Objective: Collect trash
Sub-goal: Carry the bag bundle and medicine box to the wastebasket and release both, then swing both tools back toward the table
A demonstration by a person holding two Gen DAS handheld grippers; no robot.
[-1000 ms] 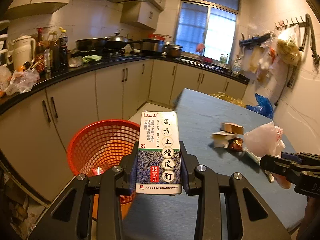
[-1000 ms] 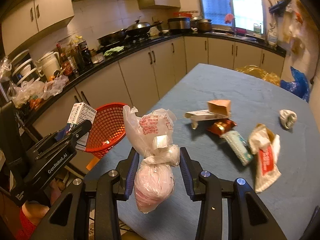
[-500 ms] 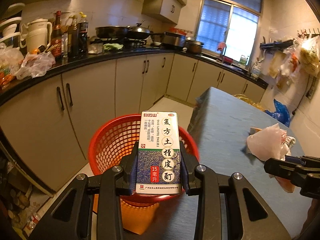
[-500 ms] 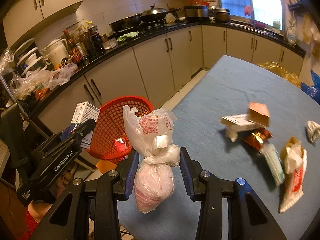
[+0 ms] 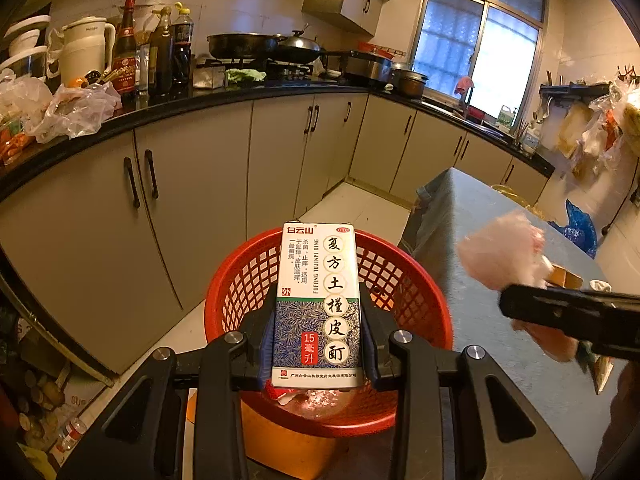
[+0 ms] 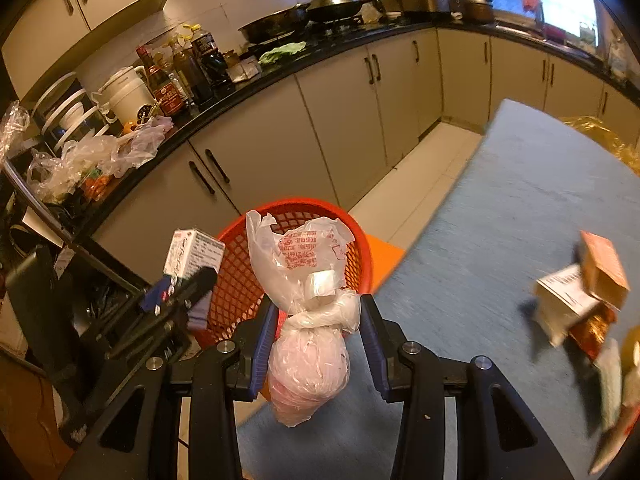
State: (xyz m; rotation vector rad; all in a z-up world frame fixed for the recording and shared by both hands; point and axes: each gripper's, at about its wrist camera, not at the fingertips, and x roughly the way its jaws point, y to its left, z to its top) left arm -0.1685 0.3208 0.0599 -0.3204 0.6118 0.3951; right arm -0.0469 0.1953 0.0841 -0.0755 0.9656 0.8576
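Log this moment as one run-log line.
left gripper: shut on medicine box, above red basket | right gripper: shut on knotted plastic bag, near basket | more trash on table

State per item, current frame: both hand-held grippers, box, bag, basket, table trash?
Left hand-held gripper: shut on medicine box.
Medicine box: upright, held over basket.
Right hand-held gripper: shut on tied plastic bag.
Tied plastic bag: knotted, hanging between the fingers.
Red basket: open, some trash inside.
Cartons: on table, uncollected.
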